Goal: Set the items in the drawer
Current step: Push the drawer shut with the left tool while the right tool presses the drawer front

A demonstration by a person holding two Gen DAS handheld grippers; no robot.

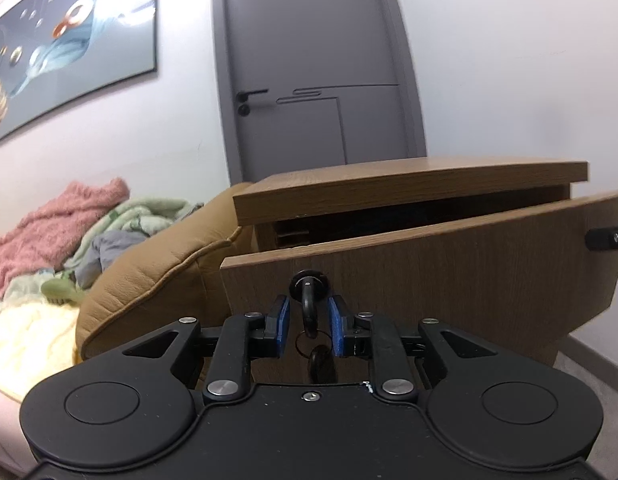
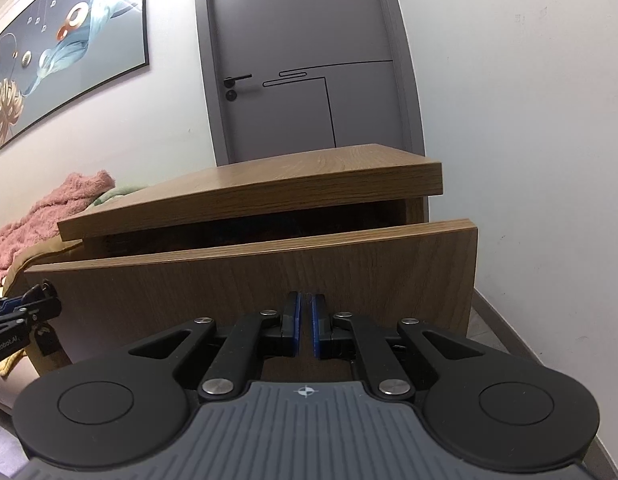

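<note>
A wooden nightstand (image 1: pixel 409 184) has its drawer front (image 1: pixel 449 280) pulled slightly out, leaving a dark gap whose contents I cannot make out. A black key (image 1: pixel 309 304) sticks out of the lock in the drawer front, with a second key (image 1: pixel 323 362) hanging from its ring. My left gripper (image 1: pixel 309 314) is open, its blue pads on either side of the key with a small gap on each side. My right gripper (image 2: pixel 305 314) is shut with nothing in it, tips against the drawer front (image 2: pixel 229 288) towards its right half. The left gripper (image 2: pixel 25 308) also shows at the left edge of the right wrist view.
A tan leather sofa arm (image 1: pixel 149 280) touches the nightstand's left side, with pink and green blankets (image 1: pixel 57 228) piled on the seat. A grey closed door (image 1: pixel 309 60) stands behind. A white wall (image 2: pixel 529 160) runs close along the right.
</note>
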